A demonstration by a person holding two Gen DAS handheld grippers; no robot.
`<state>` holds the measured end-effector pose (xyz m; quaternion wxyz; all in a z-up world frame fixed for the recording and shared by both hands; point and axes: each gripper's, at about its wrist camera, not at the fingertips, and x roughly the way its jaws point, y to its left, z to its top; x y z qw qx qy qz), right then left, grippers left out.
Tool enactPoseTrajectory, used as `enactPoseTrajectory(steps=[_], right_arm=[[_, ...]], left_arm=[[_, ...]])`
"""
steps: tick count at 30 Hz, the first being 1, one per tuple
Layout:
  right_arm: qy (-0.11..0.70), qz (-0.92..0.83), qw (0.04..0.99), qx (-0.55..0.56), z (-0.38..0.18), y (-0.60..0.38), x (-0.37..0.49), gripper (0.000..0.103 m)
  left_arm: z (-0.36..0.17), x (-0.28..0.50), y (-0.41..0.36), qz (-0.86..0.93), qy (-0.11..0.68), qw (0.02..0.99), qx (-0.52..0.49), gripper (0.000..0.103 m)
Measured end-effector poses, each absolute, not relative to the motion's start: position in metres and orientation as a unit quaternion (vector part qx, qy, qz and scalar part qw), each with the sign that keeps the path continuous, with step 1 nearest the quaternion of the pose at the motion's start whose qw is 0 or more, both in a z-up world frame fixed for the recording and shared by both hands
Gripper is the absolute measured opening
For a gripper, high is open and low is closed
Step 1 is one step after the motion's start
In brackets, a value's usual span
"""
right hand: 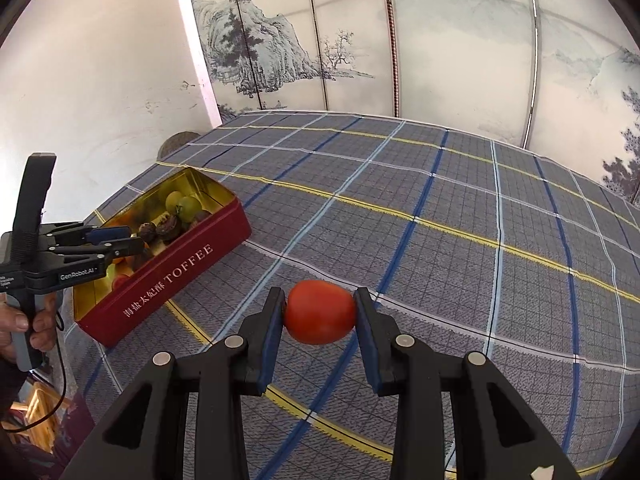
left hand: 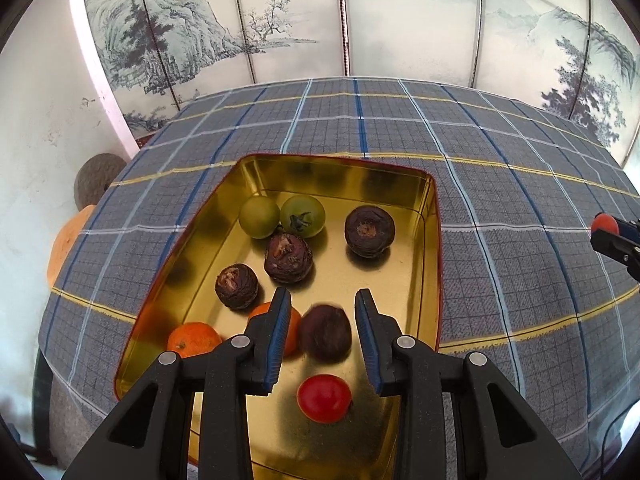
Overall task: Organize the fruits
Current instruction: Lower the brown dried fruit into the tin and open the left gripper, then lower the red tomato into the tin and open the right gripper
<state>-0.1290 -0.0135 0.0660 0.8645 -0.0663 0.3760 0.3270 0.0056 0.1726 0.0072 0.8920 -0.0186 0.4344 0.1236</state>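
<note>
A red TOFFEE tin (right hand: 182, 276) with a gold inside (left hand: 400, 280) sits on the plaid tablecloth. It holds two green tomatoes (left hand: 302, 216), dark brown round fruits (left hand: 289, 258), two oranges (left hand: 193, 338) and a small red tomato (left hand: 324, 398). My left gripper (left hand: 323, 308) is open above the tin; a blurred dark brown fruit (left hand: 326, 332) shows between its fingers, not gripped. My right gripper (right hand: 320, 300) is shut on a red tomato (right hand: 320, 312), held above the cloth to the right of the tin. It shows at the right edge of the left wrist view (left hand: 608, 232).
The plaid tablecloth (right hand: 440, 220) covers a round table. A painted folding screen (right hand: 360, 40) stands behind it. A brown round object (left hand: 98, 178) and an orange one (left hand: 64, 248) lie beyond the table's left edge.
</note>
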Motion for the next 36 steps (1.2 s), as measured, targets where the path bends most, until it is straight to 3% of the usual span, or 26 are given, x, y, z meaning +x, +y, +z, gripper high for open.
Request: enactPoseTrajectory(steps=[5,7,16,31,36], right_arm=[[0.37,0.333,0.865,-0.071,0.073,-0.005,-0.133,0.032],[0.367,0.337,0.864,-0.072,0.077,-0.002,-0.135,0.032],[0.354,0.383,0.851,-0.065,0.099,0.034,-0.142,0.032],[0.383,0.476,0.791,-0.033,0.074,0.153,-0.132,0.036],[0.362,0.48,0.799,-0.012,0.084,0.161,-0.131,0.055]], left_arm=[[0.01,0.004,0.173,0.128,0.427,0.895,-0.017,0.049],[0.012,0.0,0.173,0.135,0.419,0.898,-0.014,0.061],[0.028,-0.023,0.187,0.199,0.382,0.902,-0.005,0.08],[0.039,-0.068,0.236,0.239,0.364,0.899,-0.052,0.082],[0.048,-0.082,0.24,0.243,0.346,0.905,-0.048,0.083]])
